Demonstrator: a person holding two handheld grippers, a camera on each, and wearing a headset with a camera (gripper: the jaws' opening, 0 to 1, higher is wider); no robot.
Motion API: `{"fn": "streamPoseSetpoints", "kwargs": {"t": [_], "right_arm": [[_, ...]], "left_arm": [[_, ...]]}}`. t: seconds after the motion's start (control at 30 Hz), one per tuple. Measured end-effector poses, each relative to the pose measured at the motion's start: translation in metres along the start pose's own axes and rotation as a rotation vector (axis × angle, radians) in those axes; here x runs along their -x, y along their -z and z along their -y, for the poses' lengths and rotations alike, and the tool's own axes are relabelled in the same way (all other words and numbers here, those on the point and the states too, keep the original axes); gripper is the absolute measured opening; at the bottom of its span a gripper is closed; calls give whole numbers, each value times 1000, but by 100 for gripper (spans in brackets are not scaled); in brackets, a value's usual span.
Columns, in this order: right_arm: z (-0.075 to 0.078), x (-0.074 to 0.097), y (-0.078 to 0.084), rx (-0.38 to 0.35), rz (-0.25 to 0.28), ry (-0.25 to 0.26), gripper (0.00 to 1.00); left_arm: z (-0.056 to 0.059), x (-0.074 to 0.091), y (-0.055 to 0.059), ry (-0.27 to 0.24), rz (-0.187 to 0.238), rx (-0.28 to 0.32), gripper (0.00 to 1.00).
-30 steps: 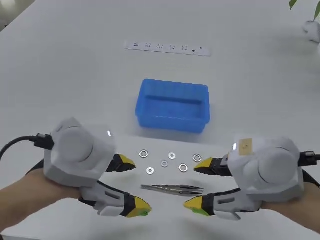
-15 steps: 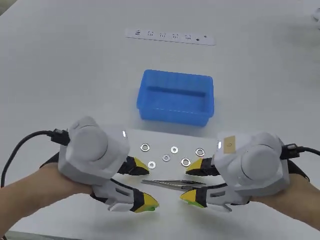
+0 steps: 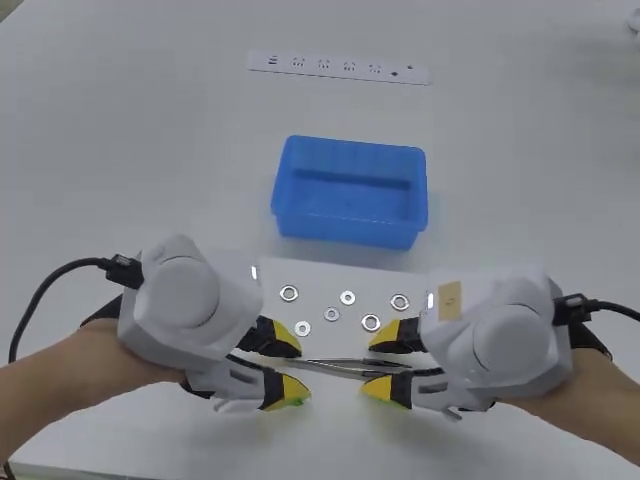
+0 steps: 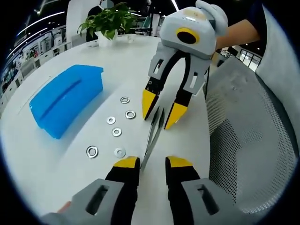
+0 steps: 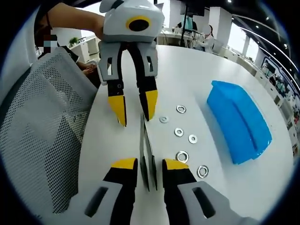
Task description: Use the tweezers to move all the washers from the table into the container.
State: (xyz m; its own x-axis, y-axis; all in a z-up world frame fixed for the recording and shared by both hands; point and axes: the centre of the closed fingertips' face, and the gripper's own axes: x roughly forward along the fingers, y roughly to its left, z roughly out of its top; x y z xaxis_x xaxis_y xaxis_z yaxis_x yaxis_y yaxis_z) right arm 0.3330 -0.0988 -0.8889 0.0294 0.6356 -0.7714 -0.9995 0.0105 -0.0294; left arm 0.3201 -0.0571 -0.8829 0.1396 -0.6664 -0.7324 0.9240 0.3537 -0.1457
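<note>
Now our left gripper (image 3: 288, 365) and right gripper (image 3: 382, 365), jaws apart, straddle tweezers (image 3: 335, 366); closing unevenly, we risk skidding them into washers (image 3: 370, 323).

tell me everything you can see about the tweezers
The tweezers are slim, silvery metal, lying flat on the white table just nearer the person than the washers. Their two arms sit apart toward the right gripper and converge toward the left gripper. Each gripper's open jaws straddle one end; whether any jaw touches them, I cannot tell.
</note>
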Motion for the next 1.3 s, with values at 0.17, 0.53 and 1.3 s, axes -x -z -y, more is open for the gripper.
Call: {"fn": "streamPoseSetpoints", "kwargs": {"t": [0.17, 0.53, 1.3], "right_arm": [[1, 0, 1, 4, -7, 2, 19], [-1, -1, 1, 27, -21, -1, 13], [-9, -3, -4, 110, -40, -5, 6]], "left_arm": [[-1, -2, -2, 3, -8, -31, 23], [-4, -5, 0, 3, -44, -71, 7], [-3, -3, 0, -12, -46, -77, 12]]}}
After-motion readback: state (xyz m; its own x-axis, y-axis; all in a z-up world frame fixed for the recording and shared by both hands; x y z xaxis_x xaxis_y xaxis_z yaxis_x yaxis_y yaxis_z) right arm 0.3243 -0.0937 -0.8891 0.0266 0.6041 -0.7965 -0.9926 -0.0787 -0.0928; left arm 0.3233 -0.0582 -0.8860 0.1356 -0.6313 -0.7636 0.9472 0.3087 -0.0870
